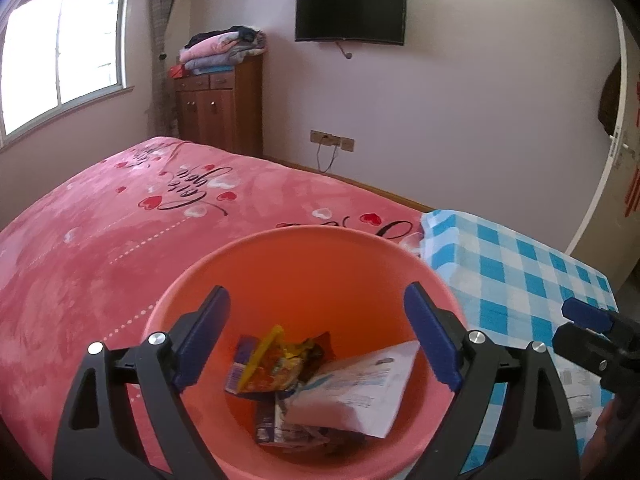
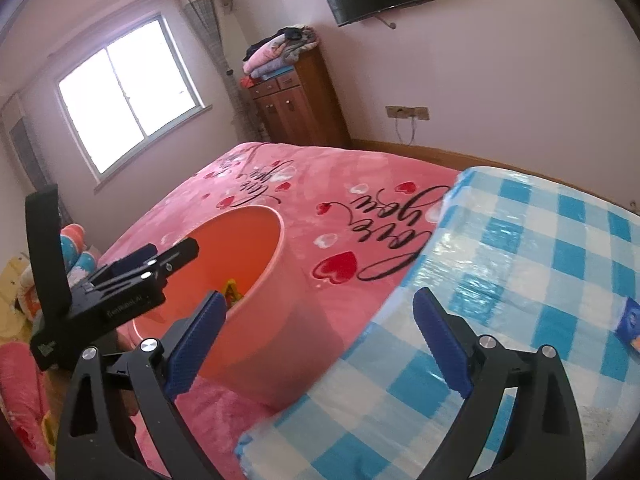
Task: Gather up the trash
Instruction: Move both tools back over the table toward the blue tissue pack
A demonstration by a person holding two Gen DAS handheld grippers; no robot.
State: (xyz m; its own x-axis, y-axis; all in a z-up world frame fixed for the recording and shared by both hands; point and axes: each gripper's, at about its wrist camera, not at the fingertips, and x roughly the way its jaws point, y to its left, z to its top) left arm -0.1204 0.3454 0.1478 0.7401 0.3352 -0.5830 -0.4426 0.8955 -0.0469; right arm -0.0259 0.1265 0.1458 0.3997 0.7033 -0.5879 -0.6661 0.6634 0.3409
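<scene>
An orange bin [image 1: 304, 233] stands against the pink bed. Inside it lie a yellow-red snack wrapper [image 1: 276, 364], a white packet [image 1: 352, 392] and a purple wrapper [image 1: 266, 420]. My left gripper [image 1: 318, 292] hovers over the bin's mouth, open, with nothing between its blue pads. In the right wrist view the bin [image 2: 280, 280] is at left with the left gripper [image 2: 172, 250] above it. My right gripper [image 2: 320, 296] is open and empty over the blue-checked cloth [image 2: 520, 248]. A blue packet [image 2: 629, 322] lies on that cloth at the far right edge.
The bed with a pink heart blanket [image 1: 120, 240] fills the left. A wooden cabinet [image 1: 220, 108] stacked with folded bedding stands by the window [image 1: 64, 56]. A TV [image 1: 351, 12] hangs on the far wall. Colourful bedding [image 2: 24, 300] lies low at the left.
</scene>
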